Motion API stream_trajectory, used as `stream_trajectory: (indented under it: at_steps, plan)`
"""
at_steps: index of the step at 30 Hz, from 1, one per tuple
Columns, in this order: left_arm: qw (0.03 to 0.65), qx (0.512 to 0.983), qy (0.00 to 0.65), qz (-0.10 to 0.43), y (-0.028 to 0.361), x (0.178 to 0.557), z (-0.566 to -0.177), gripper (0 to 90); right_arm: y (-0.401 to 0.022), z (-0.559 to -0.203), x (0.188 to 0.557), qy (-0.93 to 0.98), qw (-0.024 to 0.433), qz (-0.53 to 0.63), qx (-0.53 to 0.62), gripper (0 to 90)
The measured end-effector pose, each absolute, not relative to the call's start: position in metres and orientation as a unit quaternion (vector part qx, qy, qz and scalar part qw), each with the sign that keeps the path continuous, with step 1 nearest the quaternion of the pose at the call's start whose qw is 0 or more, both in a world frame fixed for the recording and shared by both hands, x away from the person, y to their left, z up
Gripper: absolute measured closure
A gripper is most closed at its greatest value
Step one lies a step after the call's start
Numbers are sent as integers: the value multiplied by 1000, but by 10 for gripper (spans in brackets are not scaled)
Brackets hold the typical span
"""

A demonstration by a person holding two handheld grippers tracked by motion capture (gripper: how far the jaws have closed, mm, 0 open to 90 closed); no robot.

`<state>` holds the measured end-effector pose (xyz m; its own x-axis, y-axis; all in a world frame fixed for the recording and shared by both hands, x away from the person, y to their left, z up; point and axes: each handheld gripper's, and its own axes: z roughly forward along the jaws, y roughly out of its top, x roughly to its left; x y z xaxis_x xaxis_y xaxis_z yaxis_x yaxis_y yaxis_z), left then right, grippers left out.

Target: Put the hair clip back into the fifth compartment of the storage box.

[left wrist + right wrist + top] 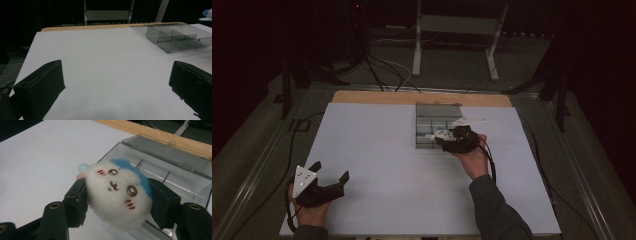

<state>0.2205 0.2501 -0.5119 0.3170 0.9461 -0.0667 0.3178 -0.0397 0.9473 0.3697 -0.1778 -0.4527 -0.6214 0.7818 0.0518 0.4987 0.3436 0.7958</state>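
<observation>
A small white plush toy (117, 192) with a blue tuft and a drawn face is squeezed between the jaws of my right gripper (117, 200). In the high view that gripper (447, 138) hovers at the near edge of a clear compartment box (437, 117), with the toy (443, 134) showing as a white patch. The box (175, 167) lies open just behind the toy, its dividers visible. My left gripper (331, 172) rests open at the table's front left, far from the box. Its jaws stand wide apart over bare white table (105, 65), and the box (175, 37) sits far to the right.
The white tabletop (377, 150) has a wooden strip (377, 96) along its far edge. Beyond it stand a metal frame (457, 30) and cables (382, 70) on a dark floor. The box lid (172, 143) is folded back toward the wooden edge.
</observation>
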Motion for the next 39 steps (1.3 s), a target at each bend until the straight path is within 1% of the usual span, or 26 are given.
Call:
stream_trajectory:
  at_steps: [20,39]
  plan:
    - [491,647,489,319,250,221,-512,7,-177,-453,395,797,184,402,411,375]
    - [492,646,489,319,250,221,-512,7,-184,-461,407,775,178,417,441,373]
